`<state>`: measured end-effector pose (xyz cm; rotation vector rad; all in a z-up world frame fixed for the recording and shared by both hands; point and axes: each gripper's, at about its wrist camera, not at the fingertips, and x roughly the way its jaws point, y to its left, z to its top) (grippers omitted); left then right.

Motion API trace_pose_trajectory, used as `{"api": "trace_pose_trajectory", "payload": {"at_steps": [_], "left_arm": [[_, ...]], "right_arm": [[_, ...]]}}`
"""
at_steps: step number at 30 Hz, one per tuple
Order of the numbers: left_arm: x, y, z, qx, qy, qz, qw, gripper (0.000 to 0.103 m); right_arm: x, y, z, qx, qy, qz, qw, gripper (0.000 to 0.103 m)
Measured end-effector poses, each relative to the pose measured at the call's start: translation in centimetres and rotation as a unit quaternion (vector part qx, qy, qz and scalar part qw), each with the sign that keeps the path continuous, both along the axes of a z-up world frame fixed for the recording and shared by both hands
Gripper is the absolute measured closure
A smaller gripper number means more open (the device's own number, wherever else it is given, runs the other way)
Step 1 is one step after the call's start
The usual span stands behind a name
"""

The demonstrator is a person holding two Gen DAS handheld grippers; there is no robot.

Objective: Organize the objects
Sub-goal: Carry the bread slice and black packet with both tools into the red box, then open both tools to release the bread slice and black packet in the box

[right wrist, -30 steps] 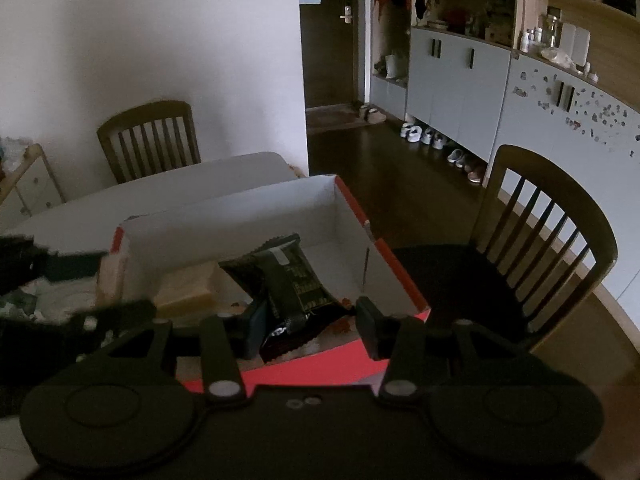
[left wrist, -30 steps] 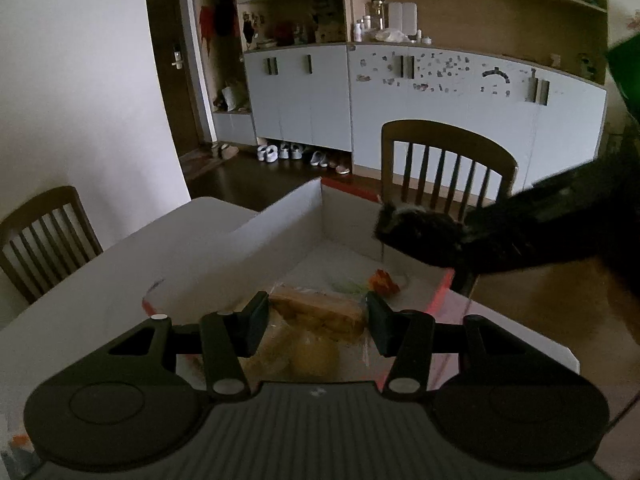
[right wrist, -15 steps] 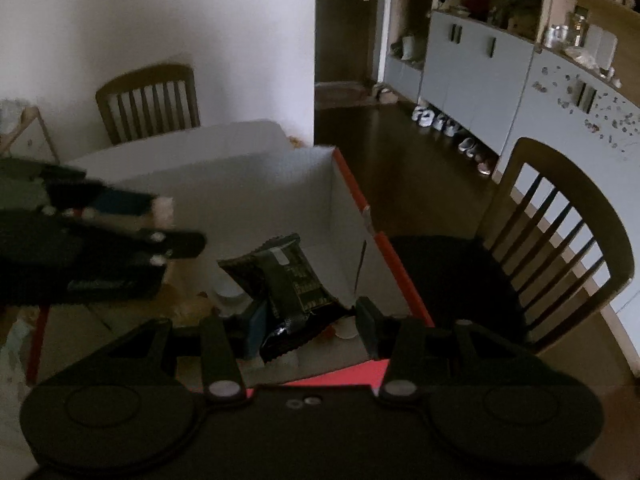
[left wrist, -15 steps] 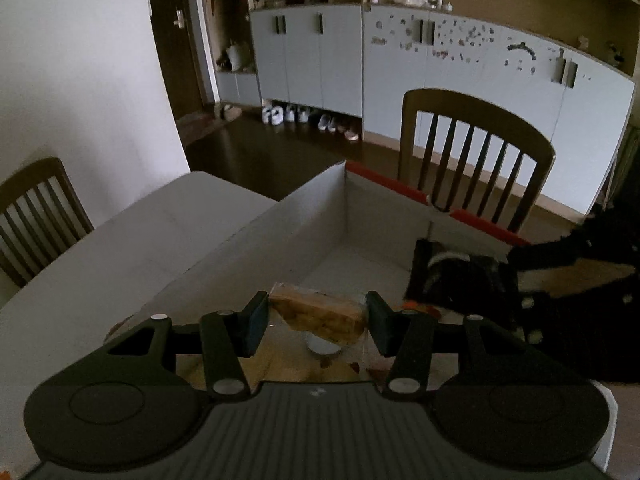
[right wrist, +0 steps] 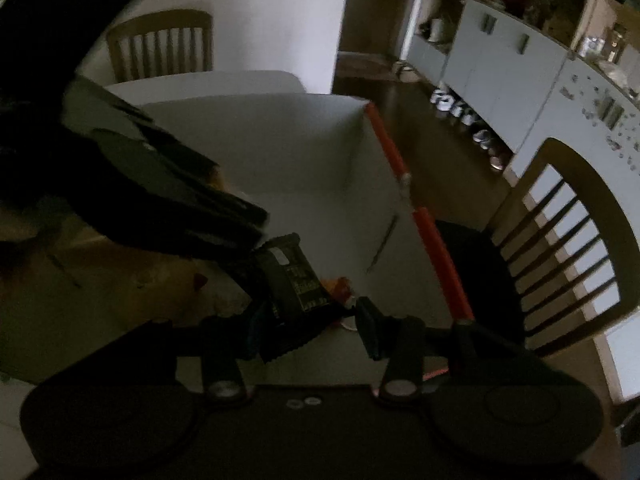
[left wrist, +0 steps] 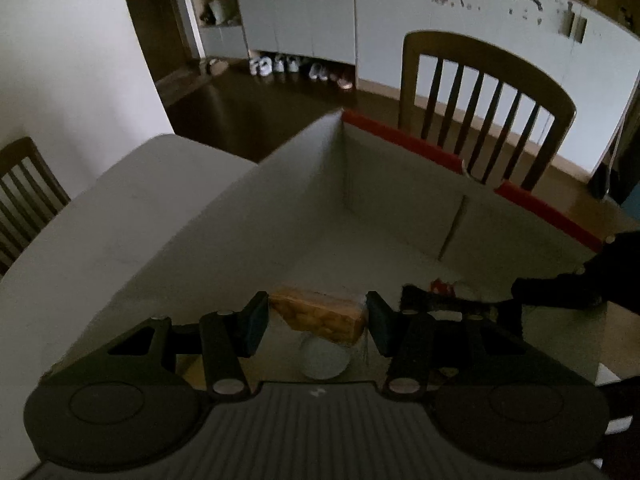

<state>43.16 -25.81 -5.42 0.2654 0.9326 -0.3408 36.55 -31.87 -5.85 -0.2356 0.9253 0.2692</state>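
Both grippers have come down from above the box rim to well inside it since a second ago, each with the same load. Nearest in the left wrist view, the left gripper (left wrist: 316,322) is clamped on a clear-wrapped yellow snack bar (left wrist: 320,314), whose long axis runs crosswise from pad to pad, tilted down to the right. Directly under it, on the floor of the box (left wrist: 400,208), lies a small white round lid or cup (left wrist: 324,358); which it is cannot be told. The right gripper (right wrist: 304,324) carries a dark snack packet (right wrist: 292,280), its long axis pointing forward and up, away from the camera; the left pad presses it, while contact at the right pad is not clear. Judged from this, the coming move is a release: the box floor lies just below both loads, so either hand only has to part its jaws. The left looks slightly lower. The left view shows the right tool and packet just beside it on the right, so the drops will land side by side. Only the right view shows the red wrappers (right wrist: 338,286) on the floor beyond the packet. Farther off stand the table (left wrist: 120,208), a chair (left wrist: 480,104) and the white cabinets (left wrist: 304,4).
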Motion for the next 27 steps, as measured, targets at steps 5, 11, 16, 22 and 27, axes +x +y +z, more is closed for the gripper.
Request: {"api": "trace_pose_trajectory", "payload": {"at_steps": [5,11,16,22,27], "left_arm": [[0.9,-0.3,-1.4,0.010,0.023,0.005,0.9997,0.052],[1.8,0.3,-2.4,0.013,0.053,0.019,0.9983,0.051],[1.8,0.4,-3.1,0.026,0.065,0.023,0.9973,0.051],[1.6,0.8,-3.1,0.036,0.067,0.035,0.9965,0.038],[0.9,1.3,-2.4,0.019,0.058,0.041,0.9973,0.037]], "right_arm": [[-0.6,1.5,-0.4,-0.026,-0.004,0.021,0.999,0.057],[-0.6,2.1,-1.0,-0.027,0.010,0.015,0.999,0.056],[-0.1,1.5,-0.8,-0.023,0.012,0.013,1.000,0.055],[0.0,1.2,-0.5,-0.017,0.010,0.013,1.000,0.052],[-0.4,0.7,0.1,-0.002,0.001,0.014,1.000,0.045]]}}
